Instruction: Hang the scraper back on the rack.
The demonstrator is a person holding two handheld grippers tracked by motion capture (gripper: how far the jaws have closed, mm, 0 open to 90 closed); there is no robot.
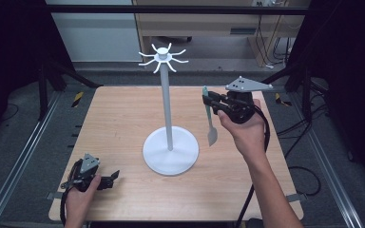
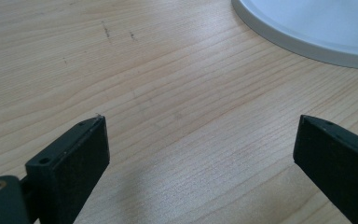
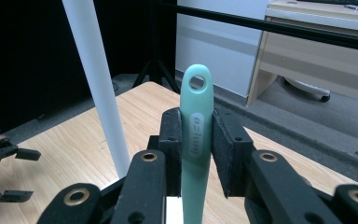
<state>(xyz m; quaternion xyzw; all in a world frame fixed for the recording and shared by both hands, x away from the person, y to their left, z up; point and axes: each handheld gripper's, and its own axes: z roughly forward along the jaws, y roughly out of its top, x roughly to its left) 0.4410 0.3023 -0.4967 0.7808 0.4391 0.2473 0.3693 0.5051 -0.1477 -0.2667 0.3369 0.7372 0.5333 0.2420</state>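
Note:
A white rack (image 1: 168, 102) with a round base (image 1: 170, 151) and hooks at its top (image 1: 162, 57) stands mid-table. To its right my right gripper (image 1: 207, 100) is raised and shut on the mint-green handle of a spatula (image 1: 209, 118), whose grey blade hangs down. In the right gripper view the handle (image 3: 196, 140) stands upright between the pads, its hanging hole above them, with the rack's pole (image 3: 97, 84) to the left. My left gripper (image 1: 116, 177) rests at the table's front left, jaws open on bare wood (image 2: 200, 154); the rack's base edge (image 2: 307, 32) lies ahead.
The wooden table (image 1: 123, 114) is ringed by dark floor and black frame legs. A wooden desk (image 1: 204, 23) stands behind, with cables at the back right. In the right gripper view the left gripper (image 3: 2, 172) lies far off at the lower left.

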